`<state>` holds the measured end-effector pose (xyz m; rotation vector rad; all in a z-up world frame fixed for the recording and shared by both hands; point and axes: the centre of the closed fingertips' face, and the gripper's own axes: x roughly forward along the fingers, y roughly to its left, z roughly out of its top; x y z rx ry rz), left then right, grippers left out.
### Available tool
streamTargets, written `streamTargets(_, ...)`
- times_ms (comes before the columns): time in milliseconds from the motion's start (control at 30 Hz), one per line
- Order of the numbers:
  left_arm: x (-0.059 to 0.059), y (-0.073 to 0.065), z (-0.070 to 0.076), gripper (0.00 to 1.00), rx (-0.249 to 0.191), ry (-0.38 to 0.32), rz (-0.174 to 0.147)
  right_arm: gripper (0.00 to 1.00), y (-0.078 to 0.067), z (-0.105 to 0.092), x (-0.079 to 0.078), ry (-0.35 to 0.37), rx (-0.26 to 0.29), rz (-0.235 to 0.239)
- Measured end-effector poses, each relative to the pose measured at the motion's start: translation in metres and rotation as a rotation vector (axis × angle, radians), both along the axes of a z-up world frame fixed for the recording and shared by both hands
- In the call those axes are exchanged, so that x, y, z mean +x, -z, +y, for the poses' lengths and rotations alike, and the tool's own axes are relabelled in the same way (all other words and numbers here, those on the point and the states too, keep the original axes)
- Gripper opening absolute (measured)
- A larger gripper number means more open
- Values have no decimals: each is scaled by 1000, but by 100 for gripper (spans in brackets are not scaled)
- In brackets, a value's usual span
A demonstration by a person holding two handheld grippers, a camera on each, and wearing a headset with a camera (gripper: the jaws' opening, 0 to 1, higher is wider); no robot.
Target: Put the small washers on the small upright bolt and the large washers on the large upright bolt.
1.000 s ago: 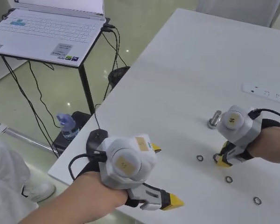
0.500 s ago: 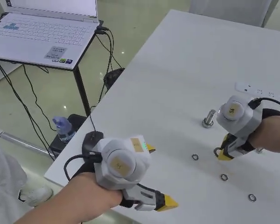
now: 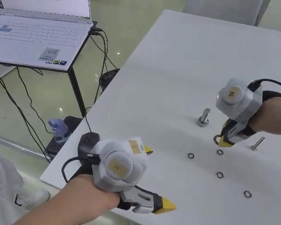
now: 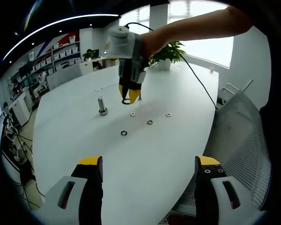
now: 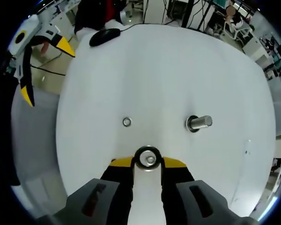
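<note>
My right gripper [image 3: 220, 139] is shut on a large washer [image 5: 147, 158], holding it a little above the white table [image 3: 178, 70]. The washer hangs just to the near right of the large upright bolt [image 3: 203, 117], which stands ahead and to the right in the right gripper view [image 5: 199, 123]. A small bolt [image 3: 257, 143] is to the right of that gripper. Several loose washers lie on the table, one [image 3: 220, 152] right under the held one, another [image 3: 191, 155] to its left. My left gripper [image 3: 158, 177] is open and holds nothing at the table's near edge.
A black mouse [image 5: 105, 33] lies at the table's near corner, with its cable running off the edge. Left of the table, a laptop [image 3: 37, 28] sits on a stand and a water bottle [image 3: 58, 129] stands on the floor. A mesh chair [image 4: 239, 122] is beside the table.
My right gripper has lifted with the washer and come closer to the large bolt, uncovering a washer under it. The left gripper has kept its place; the head camera has shifted.
</note>
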<state>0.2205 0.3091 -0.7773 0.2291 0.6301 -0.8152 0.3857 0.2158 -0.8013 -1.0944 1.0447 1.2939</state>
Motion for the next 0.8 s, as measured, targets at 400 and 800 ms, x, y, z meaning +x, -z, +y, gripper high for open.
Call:
streamTargets(400,5,0,3,80,0,-7,0,22,-11,5,27,17,5,-17)
streamTargets(800,8,5,7,79,10,1,10,22,-16,19,60,49,35,-44)
